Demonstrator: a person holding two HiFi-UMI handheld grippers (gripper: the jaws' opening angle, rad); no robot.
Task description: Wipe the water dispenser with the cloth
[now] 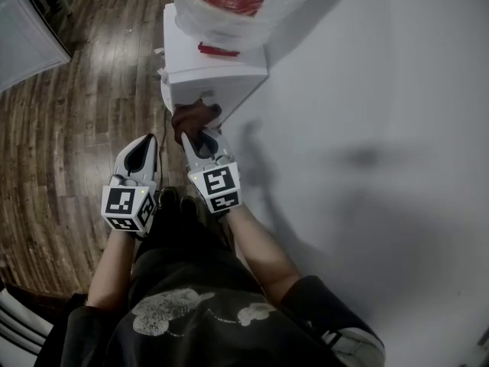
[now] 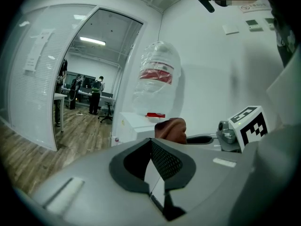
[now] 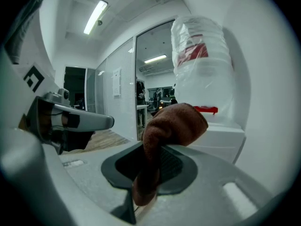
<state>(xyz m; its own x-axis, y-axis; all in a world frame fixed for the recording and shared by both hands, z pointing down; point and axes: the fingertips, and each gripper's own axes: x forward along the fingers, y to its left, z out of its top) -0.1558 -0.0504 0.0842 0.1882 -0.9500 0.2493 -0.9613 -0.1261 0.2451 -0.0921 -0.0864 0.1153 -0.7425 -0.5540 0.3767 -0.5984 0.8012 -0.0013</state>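
The right claw [image 3: 150,173] is pinching just a fold of cloth [image 3: 171,126], risking it slipping out against the water dispenser [image 1: 214,75] ahead; the left claw [image 2: 157,173] is idling closed, empty.

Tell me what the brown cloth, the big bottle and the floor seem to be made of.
Cloth: soft, fuzzy fabric, likely microfibre; matte brown, folds limply.
Bottle: clear plastic, probably; ribbed, light shows through.
Floor: wood or wood-look laminate; plank seams, grain, slight sheen.
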